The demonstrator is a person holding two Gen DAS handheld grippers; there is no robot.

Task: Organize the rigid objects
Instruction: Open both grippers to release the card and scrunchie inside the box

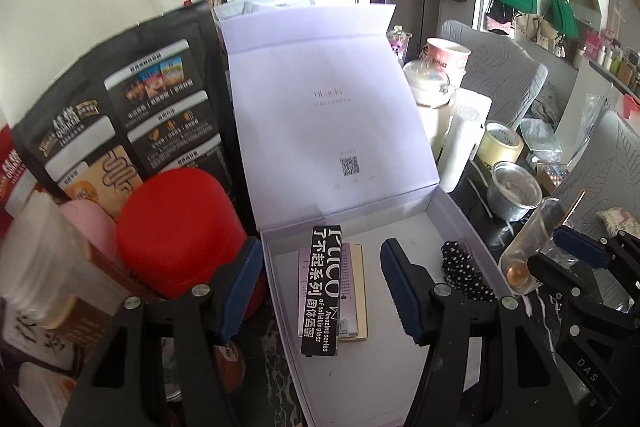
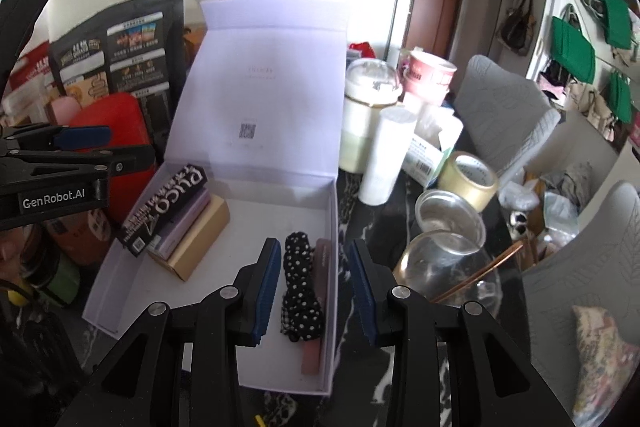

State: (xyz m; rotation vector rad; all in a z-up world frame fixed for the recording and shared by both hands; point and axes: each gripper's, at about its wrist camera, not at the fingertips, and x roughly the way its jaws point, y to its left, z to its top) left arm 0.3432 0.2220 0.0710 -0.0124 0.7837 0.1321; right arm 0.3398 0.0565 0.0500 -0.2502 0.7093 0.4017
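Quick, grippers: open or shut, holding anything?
Left gripper: open, holding nothing, straddling the left wall of the white box.
Right gripper: open, holding nothing, above the polka-dot fabric in the box.

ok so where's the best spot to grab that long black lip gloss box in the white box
Grip the long black lip gloss box across its narrow width near the middle, coming from above. It lies flat on the purple and gold boxes, so its long sides are exposed.

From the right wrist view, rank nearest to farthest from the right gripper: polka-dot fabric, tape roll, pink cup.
Right gripper:
1. Polka-dot fabric, between its fingers, in the box.
2. Tape roll, right, on the table.
3. Pink cup, farther back right.
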